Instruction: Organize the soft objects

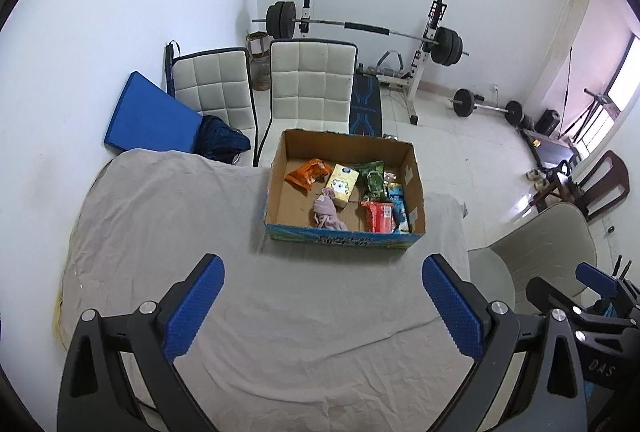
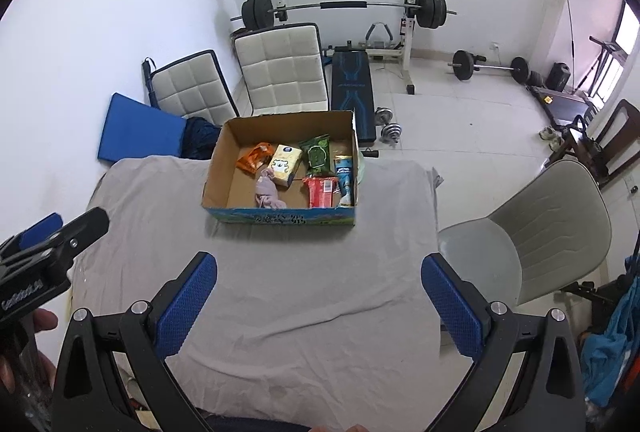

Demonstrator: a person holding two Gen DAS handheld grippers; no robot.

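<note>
A cardboard box [image 1: 416, 188] [image 2: 218, 172] stands at the far side of the grey-clothed table [image 1: 180, 232] [image 2: 280, 272]. Inside lie a pink cloth [image 1: 326, 214] [image 2: 267, 194], an orange packet [image 1: 310, 174] [image 2: 255, 158], a yellow tissue pack [image 1: 342, 184] [image 2: 285, 162], a green wipes pack [image 1: 373, 178] [image 2: 318, 154], a red pack [image 1: 378, 218] [image 2: 320, 192] and a blue pack [image 1: 400, 206] [image 2: 346, 180]. My left gripper [image 1: 322, 306] is open and empty above the near cloth. My right gripper [image 2: 320, 302] is open and empty, also short of the box.
Two white padded chairs [image 1: 312, 84] [image 2: 284, 68] and a blue mat [image 1: 150, 116] [image 2: 140, 130] stand behind the table. A grey chair [image 1: 536, 256] [image 2: 532, 228] is at the right. A barbell rack [image 1: 360, 28] [image 2: 344, 6] and weights fill the back.
</note>
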